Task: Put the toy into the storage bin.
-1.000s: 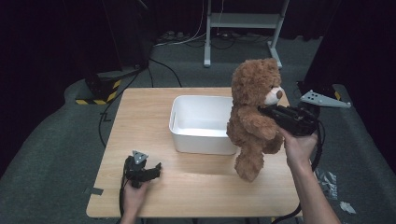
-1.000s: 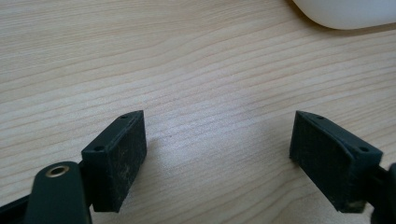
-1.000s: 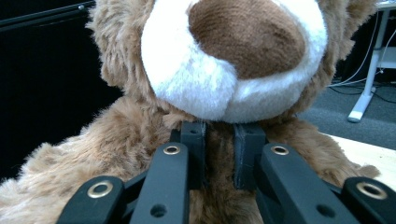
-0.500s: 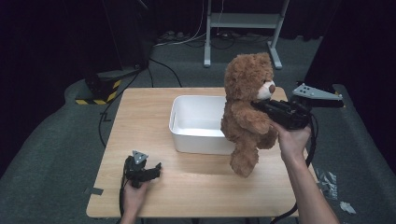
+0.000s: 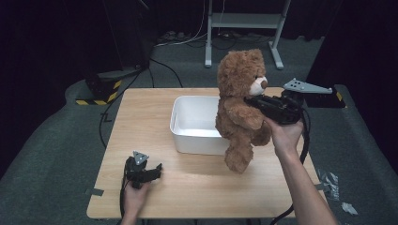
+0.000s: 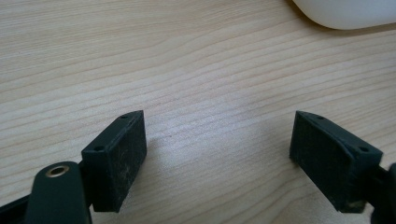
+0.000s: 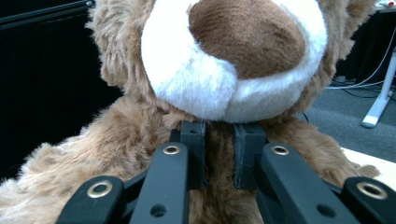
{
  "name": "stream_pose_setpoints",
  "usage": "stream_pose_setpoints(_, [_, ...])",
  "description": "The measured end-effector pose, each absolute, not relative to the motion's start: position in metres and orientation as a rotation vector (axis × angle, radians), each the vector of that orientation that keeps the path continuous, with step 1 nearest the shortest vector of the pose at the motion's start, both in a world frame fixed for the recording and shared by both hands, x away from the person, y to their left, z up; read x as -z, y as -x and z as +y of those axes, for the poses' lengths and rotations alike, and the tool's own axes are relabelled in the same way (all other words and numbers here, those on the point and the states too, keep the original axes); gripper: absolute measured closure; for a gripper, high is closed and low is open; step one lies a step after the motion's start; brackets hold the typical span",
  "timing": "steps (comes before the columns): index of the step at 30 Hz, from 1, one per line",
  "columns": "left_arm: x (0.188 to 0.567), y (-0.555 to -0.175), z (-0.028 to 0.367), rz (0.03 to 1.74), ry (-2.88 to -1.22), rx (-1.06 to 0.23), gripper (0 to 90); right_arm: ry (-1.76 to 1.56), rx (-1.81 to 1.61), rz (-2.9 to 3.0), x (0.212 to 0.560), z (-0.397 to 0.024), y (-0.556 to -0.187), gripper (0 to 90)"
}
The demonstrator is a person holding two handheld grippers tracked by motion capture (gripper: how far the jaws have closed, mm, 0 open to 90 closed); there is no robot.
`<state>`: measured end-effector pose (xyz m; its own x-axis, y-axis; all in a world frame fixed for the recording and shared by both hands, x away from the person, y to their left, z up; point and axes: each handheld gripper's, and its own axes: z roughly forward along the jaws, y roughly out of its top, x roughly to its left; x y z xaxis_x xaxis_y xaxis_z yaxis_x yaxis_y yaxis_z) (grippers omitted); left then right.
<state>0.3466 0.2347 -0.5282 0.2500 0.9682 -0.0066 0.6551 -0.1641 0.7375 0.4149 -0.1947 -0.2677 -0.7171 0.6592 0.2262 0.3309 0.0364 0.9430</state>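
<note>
Tool [image 6: 219, 154] jaws apart, wood table [image 6: 196, 70], white bin [image 6: 345, 11] corner

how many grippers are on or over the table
2: the left gripper rests near the table's front left, jaws open; the right gripper holds the teddy bear beside the white bin.

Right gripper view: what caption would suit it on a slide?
Claw pinching a brown teddy bear by the fur just under its white muzzle.

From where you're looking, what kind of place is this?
Probably a lab or recording studio: a lone wooden table on grey carpet, dark surroundings, loose cables on the floor and a metal stand behind.
</note>
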Motion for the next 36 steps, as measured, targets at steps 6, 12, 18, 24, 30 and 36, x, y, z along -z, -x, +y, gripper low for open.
stream_pose_setpoints(6, [0.528,-0.347,0.235,1.475,-1.899,-0.642,18.7,-1.014,-1.737,2.049,0.268,-0.190,-0.419,78.0])
stream_pose_setpoints(12, [0.528,-0.347,0.234,1.477,-1.894,-0.642,18.7,-1.021,-1.736,2.053,0.269,-0.187,-0.424,78.0])
stream_pose_setpoints(18, [0.528,-0.347,0.235,1.476,-1.900,-0.642,18.7,-1.023,-1.722,2.063,0.269,-0.184,-0.428,78.0])
stream_pose_setpoints(24, [0.528,-0.347,0.235,1.476,-1.898,-0.642,18.7,-1.028,-1.733,2.064,0.267,-0.180,-0.433,78.0])
stream_pose_setpoints(30, [0.528,-0.347,0.235,1.475,-1.900,-0.642,18.7,-1.019,-1.726,2.070,0.265,-0.175,-0.435,78.0])
stream_pose_setpoints(36, [0.528,-0.347,0.235,1.475,-1.900,-0.642,18.7,-1.024,-1.722,2.072,0.264,-0.170,-0.438,78.0])
